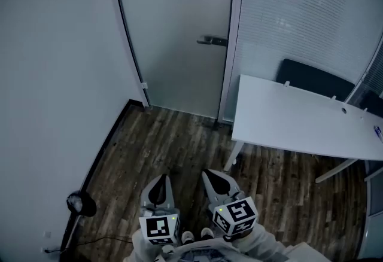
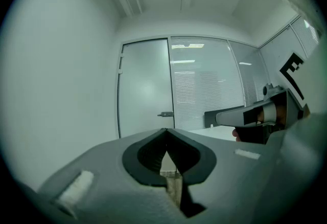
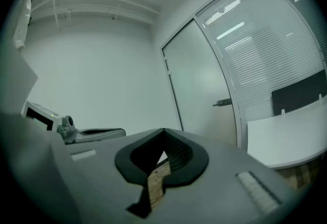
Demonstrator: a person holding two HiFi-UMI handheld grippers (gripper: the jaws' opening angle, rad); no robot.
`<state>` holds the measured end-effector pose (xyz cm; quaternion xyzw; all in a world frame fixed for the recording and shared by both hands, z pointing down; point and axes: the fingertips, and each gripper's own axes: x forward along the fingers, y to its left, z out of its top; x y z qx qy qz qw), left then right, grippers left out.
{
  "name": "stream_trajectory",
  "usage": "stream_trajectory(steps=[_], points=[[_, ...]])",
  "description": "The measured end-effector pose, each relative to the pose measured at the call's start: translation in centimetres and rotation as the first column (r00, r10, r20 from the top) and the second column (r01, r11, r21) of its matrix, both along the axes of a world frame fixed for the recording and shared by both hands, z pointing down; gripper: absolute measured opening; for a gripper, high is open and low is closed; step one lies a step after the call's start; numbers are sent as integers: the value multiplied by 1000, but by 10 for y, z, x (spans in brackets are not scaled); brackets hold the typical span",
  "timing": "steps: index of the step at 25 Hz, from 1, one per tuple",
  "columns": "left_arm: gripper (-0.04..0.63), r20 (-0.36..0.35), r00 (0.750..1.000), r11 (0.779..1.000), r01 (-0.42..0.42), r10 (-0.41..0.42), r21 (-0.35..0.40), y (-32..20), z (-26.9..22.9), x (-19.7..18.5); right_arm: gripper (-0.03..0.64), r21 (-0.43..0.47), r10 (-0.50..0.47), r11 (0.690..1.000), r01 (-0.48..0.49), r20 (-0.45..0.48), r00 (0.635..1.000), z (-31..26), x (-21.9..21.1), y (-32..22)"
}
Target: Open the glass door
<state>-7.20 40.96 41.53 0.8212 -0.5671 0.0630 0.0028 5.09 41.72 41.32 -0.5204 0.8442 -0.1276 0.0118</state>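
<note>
Dark plank floor (image 1: 161,147) bears a white table (image 1: 287,117).

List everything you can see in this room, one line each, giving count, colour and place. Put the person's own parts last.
glass door: one, frosted grey, far end, closed
door handle: one, dark, door's right edge
slatted partition: one, pale grey, right of door
table: one, white, right side
chair back: one plainly seen, dark, behind table
wall: one, white, left
floor: dark wood planks
round object: one, black, by left wall; cannot tell what
shoes: two, pale, bottom centre
left gripper: one, grey, shut, empty
right gripper: one, grey, shut, empty
</note>
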Motion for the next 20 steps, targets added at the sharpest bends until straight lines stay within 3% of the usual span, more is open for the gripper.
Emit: stream_trajectory(steps=[7, 12, 20], points=[[5, -9, 1000, 1000, 20, -20, -3, -8, 4, 15, 5, 3, -11, 1000, 11, 16, 1000, 3, 19, -7], [5, 25, 999, 999, 29, -29, 25, -7, 1, 25, 5, -6, -22, 1000, 22, 32, 999, 9, 30, -12], [5, 16, 999, 998, 52, -52, 18, -34, 8, 12, 5, -15, -35, 999, 35, 29, 999, 17, 23, -39]])
